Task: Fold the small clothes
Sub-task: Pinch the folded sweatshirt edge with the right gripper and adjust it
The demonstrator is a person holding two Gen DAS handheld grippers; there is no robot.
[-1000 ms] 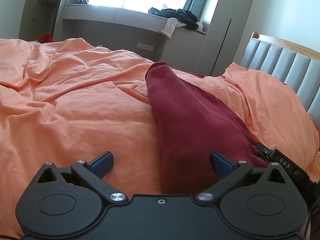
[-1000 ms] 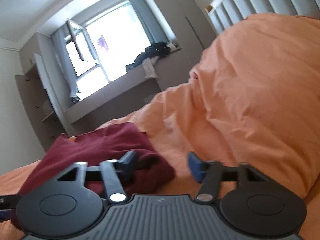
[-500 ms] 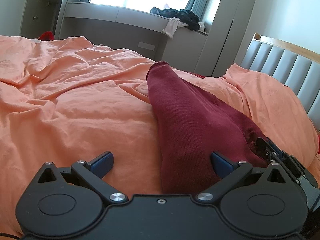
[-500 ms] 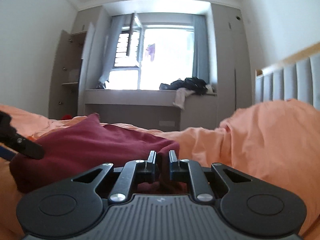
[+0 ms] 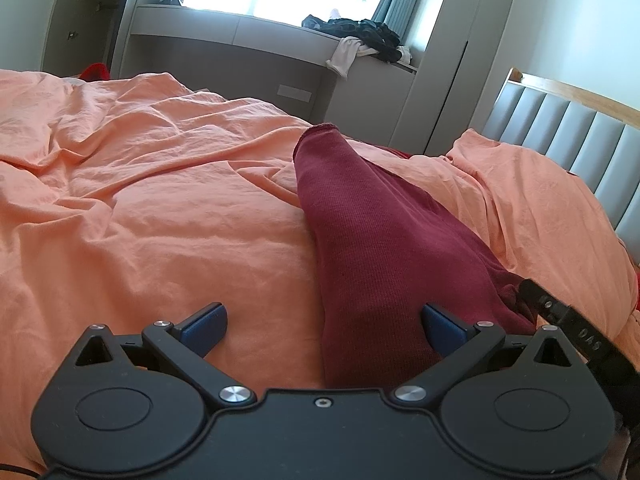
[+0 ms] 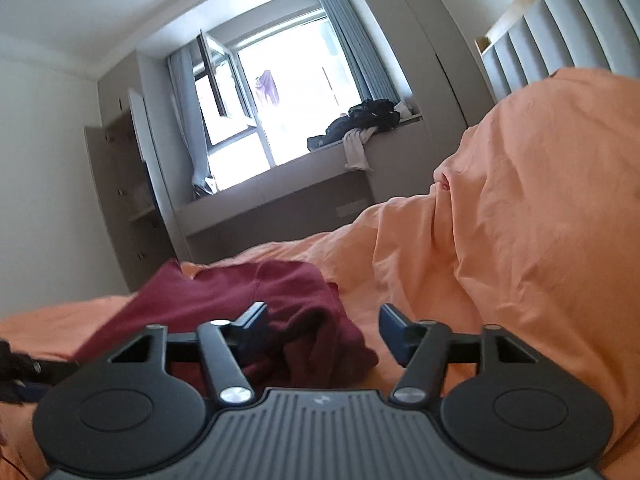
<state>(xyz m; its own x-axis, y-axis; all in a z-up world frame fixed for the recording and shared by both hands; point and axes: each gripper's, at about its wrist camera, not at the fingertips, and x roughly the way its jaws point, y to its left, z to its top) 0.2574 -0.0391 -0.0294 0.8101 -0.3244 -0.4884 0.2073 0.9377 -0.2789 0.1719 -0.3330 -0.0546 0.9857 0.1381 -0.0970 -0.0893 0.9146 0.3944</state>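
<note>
A dark red garment [image 5: 372, 240] lies as a long folded strip on the orange bedsheet [image 5: 160, 220]. My left gripper [image 5: 322, 322] hovers low over its near end, open wide. The cloth runs under the right half of the gap, and neither pad presses on it. In the right wrist view the garment's bunched end [image 6: 304, 328] sits between the jaws of my right gripper [image 6: 323, 326]. Those jaws are opening and the pads stand clear of the cloth. A finger of the right gripper [image 5: 568, 320] shows at the garment's right edge.
An orange-covered pillow mound [image 6: 540, 200] rises just right of the garment, with a grey padded headboard [image 5: 560, 132] behind it. A window bench [image 5: 240, 40] holds a pile of dark clothes [image 5: 360, 32]. Something red [image 5: 94, 70] lies beyond the bed's far left.
Half a second ago the right gripper was shut on the garment's end. Now its jaws are apart, the cloth has dropped in a bunch, and its view has tilted. The left gripper has not moved.
</note>
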